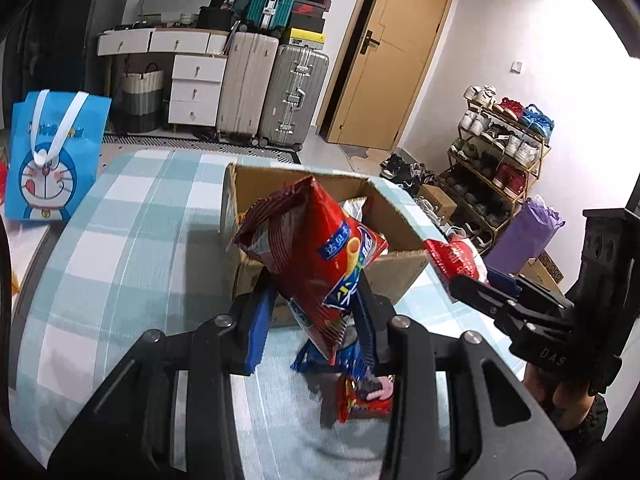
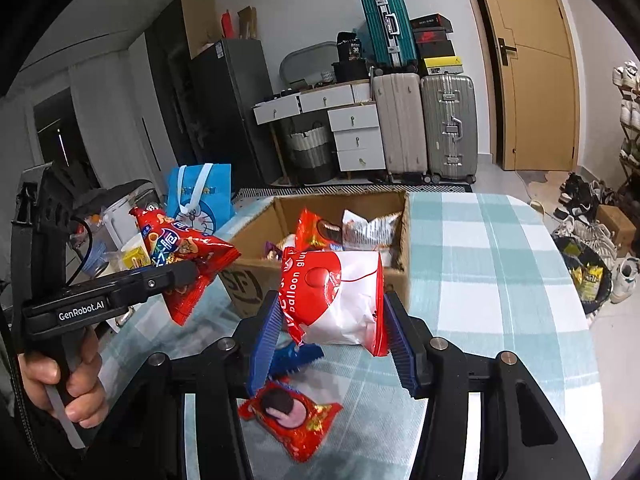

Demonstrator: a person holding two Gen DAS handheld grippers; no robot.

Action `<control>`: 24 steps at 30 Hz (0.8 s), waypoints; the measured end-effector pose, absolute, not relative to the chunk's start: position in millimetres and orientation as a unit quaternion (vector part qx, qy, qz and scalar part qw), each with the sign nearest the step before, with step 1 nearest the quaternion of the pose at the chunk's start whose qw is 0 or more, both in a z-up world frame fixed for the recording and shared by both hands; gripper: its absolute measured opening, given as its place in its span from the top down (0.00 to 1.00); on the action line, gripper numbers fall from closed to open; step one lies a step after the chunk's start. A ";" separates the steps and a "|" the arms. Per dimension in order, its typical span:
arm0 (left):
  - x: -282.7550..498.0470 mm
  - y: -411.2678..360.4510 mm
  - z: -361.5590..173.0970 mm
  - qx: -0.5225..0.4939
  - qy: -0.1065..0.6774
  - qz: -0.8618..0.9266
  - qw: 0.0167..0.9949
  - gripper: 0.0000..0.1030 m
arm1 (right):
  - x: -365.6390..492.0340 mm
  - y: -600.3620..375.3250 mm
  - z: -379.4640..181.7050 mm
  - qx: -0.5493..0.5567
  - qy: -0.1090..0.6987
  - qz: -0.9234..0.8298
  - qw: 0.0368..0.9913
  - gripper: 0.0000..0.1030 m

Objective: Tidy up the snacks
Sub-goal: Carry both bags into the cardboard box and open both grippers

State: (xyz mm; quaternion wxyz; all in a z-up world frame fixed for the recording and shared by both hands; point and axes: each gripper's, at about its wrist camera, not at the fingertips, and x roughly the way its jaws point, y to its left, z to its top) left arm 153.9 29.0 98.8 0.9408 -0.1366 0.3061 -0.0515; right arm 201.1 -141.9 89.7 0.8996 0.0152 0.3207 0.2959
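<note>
My left gripper (image 1: 312, 316) is shut on a red snack bag with a blue label (image 1: 316, 256) and holds it up in front of an open cardboard box (image 1: 256, 184). The same bag shows in the right wrist view (image 2: 188, 256). My right gripper (image 2: 332, 332) is shut on a red and white balloon glue bag (image 2: 336, 296), held just before the box (image 2: 320, 204), which holds several snack packs. A small red cookie pack (image 2: 290, 416) and a blue wrapper (image 2: 296, 356) lie on the checked tablecloth below; the cookie pack also shows in the left wrist view (image 1: 362, 396).
The table (image 2: 500, 264) has a green and white checked cloth. A blue Doraemon bag (image 1: 52, 156) stands at its left edge. Suitcases (image 1: 276, 92), white drawers, a door and a shoe rack (image 1: 500, 160) lie beyond. A trash bin (image 2: 588, 276) stands on the floor at right.
</note>
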 end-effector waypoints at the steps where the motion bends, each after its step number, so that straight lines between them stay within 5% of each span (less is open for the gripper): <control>1: 156.5 29.1 101.2 -0.134 0.304 -0.051 0.942 0.67 | 203.3 -140.8 90.5 0.016 0.320 0.297 0.900 0.50; 24: 229.9 25.6 111.8 -0.107 0.311 -0.023 0.944 0.67 | 259.9 -114.4 106.7 0.016 0.318 0.298 0.900 0.50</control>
